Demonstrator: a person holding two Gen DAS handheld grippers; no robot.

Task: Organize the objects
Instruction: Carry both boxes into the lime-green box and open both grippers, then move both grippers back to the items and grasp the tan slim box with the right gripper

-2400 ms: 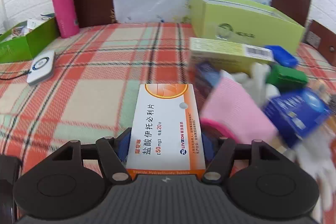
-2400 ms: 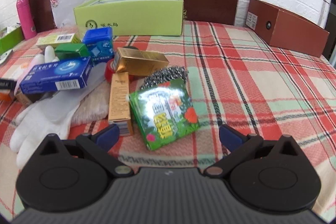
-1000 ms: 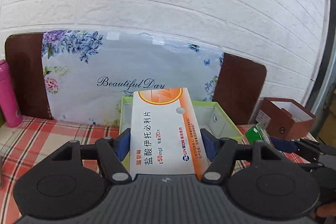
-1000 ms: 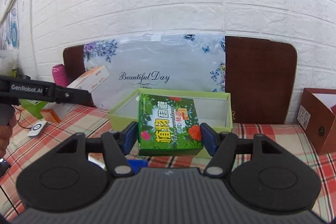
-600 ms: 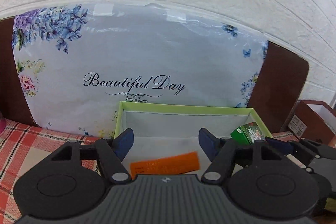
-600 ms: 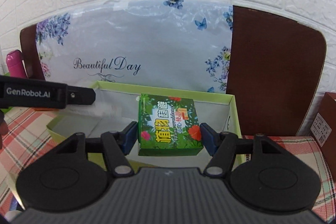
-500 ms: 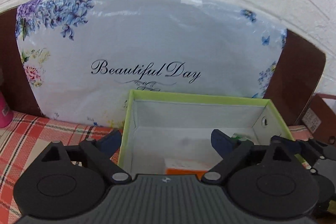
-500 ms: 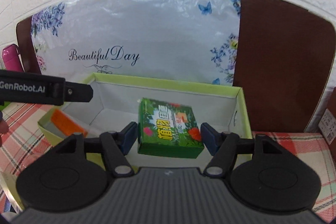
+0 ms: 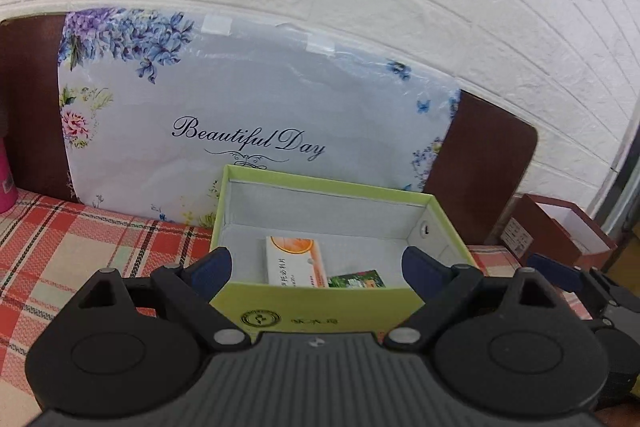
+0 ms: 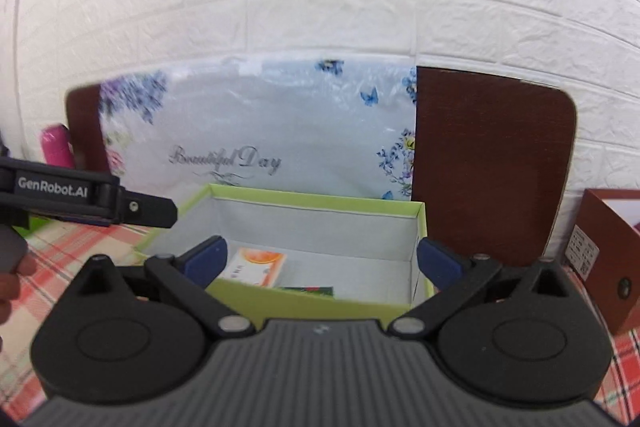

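1. Over the plaid-cloth tabletop [image 9: 80, 251], both tools hover at the near wall of the open lime-green cardboard box [image 9: 320, 311], which stands against the flowered "Beautiful Day" bag [image 9: 248, 107].
2. Left hand-held gripper [image 9: 316, 267]: spread wide, with nothing between its blue pads; only the box's front wall shows in the gap.
3. Right hand-held gripper [image 10: 322, 259]: jaws opening, almost at full spread, and likewise empty.
4. Both task items lie flat on the box floor: the white-and-orange medicine carton [image 9: 294, 261] left of centre, and the green leaf-printed packet [image 9: 356, 279] just beside it toward the near wall.
5. Risks, as I judge them:
   - The blue fingertips sit close to the front wall, so pulling back low could catch the rim and drag or tip the light box.
   - The two tools are near each other, so swinging away together could knock them.
   - The red-brown open box [image 9: 560, 231] stands close on the right and could be clipped.
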